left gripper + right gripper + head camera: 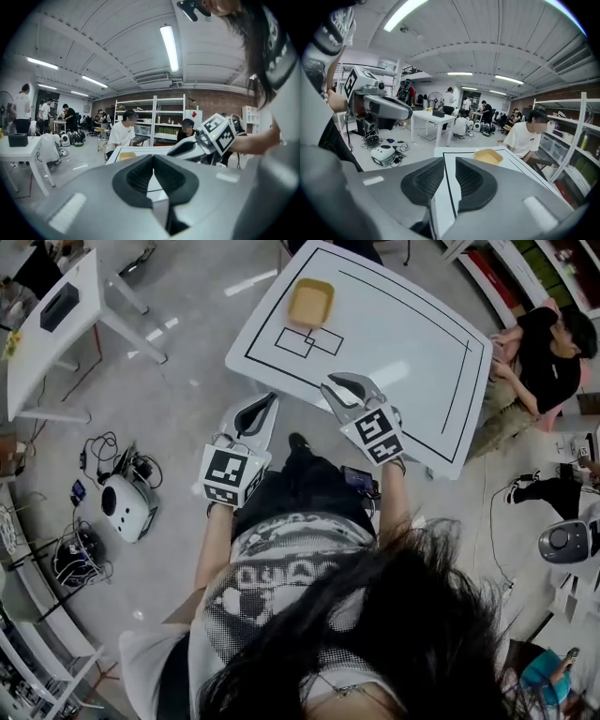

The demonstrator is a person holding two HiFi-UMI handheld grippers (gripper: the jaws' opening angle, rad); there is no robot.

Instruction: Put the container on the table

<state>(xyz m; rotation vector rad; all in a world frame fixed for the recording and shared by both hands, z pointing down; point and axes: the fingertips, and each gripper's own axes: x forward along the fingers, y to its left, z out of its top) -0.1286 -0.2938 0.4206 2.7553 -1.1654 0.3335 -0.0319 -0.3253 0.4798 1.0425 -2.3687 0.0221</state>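
A shallow yellow container [311, 302] sits on the far left part of the white table [412, 352], just beyond a small rectangle drawn in black lines. The same container [126, 156] shows small in the left gripper view, and the container [488, 156] lies ahead of the jaws in the right gripper view. My left gripper [262, 407] hangs off the table's near corner, jaws together and empty. My right gripper [343, 382] is over the near edge with a narrow gap between its pads and nothing in it. Both are well short of the container.
A person [544, 352] sits at the table's right side, and another person [123, 133] sits beyond it. A white side table [56, 324] stands at the left. A white device [127, 507] and cables lie on the floor to the left.
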